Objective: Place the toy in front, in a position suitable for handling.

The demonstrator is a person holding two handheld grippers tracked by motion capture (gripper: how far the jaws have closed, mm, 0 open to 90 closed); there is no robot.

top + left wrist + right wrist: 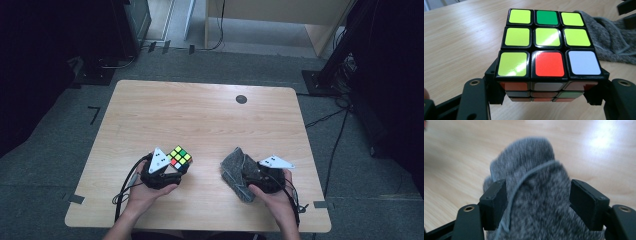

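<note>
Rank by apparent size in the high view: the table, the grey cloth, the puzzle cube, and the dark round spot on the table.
1. table
2. grey cloth
3. puzzle cube
4. dark round spot

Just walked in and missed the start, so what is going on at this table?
A person at a wooden table holds a two-jaw gripper in each hand. The left gripper is shut on a scrambled puzzle cube, its top face mostly yellow. The right gripper has a grey knitted cloth between its jaws; the cloth bulges up between the pads, though the blur hides how firmly they press. Cube and cloth sit close together near the person's edge of the table.
</note>
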